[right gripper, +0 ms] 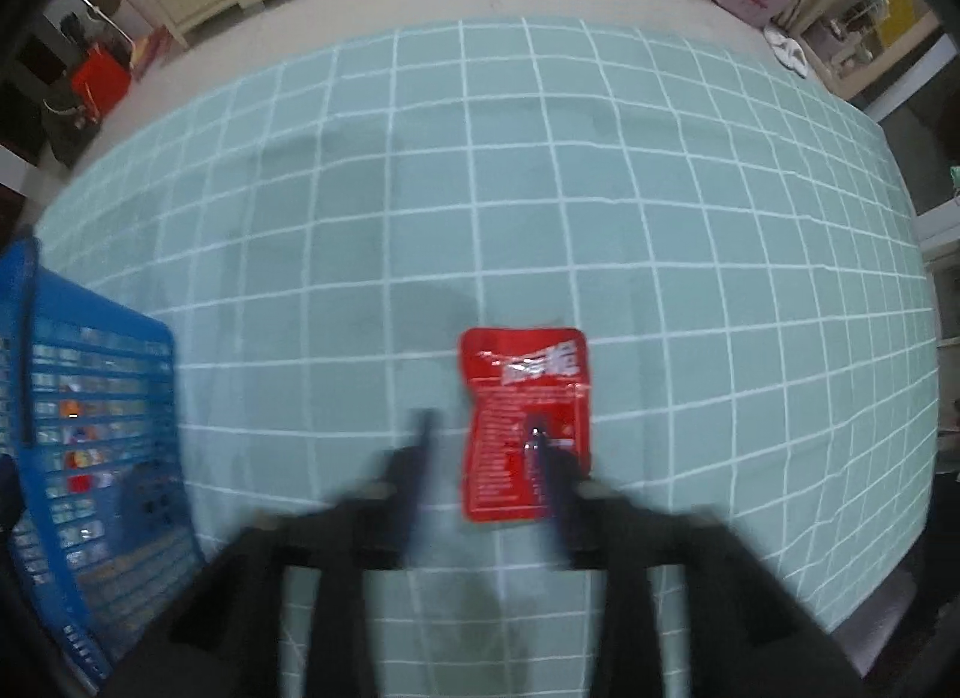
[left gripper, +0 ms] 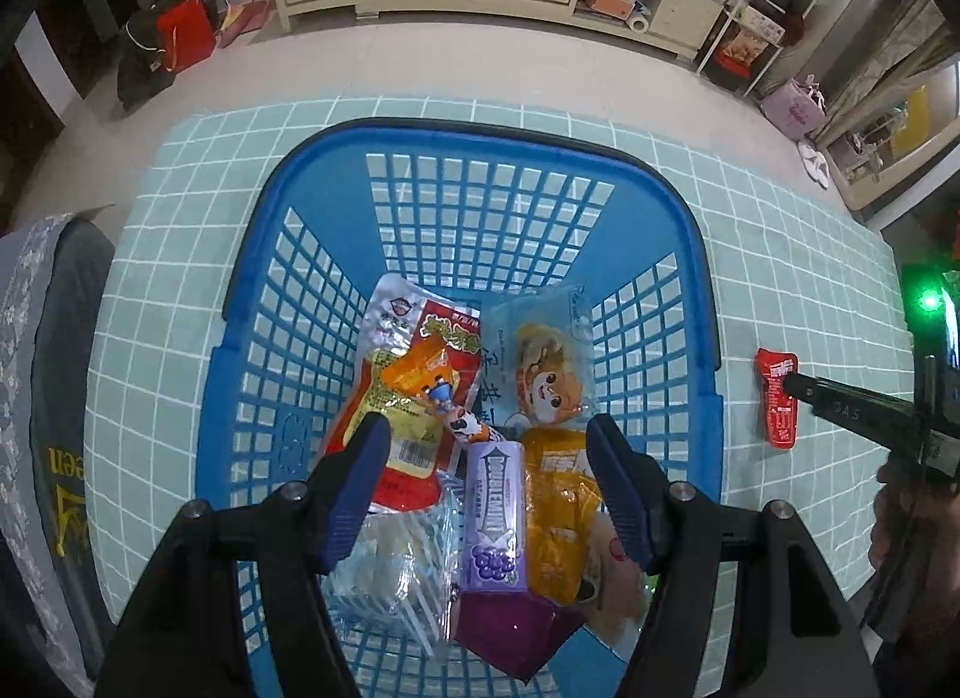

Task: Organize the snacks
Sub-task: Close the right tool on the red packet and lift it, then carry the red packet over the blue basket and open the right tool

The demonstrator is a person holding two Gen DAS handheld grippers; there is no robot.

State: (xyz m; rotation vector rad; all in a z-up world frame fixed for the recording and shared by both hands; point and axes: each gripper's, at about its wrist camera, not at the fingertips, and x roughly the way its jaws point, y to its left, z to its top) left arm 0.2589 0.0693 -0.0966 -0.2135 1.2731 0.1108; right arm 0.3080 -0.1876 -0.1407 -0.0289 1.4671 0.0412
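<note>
the left gripper (left gripper: 487, 435) hangs over the blue basket (left gripper: 282, 254), its jaws spread wide and holding nothing. right below it lie a purple gum pack (left gripper: 493, 509), an orange packet (left gripper: 561, 524) and other snacks. the right gripper (right gripper: 480, 428), blurred, is spread apart low over the bench (right gripper: 660, 218); one finger overlaps the red packet (right gripper: 522, 392), the basket off to its left.

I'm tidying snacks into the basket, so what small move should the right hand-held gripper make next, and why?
Probably shift the right hand-held gripper slightly right to straddle the red packet: it lies flat outside the blue basket, one finger over it, jaws open.
</note>
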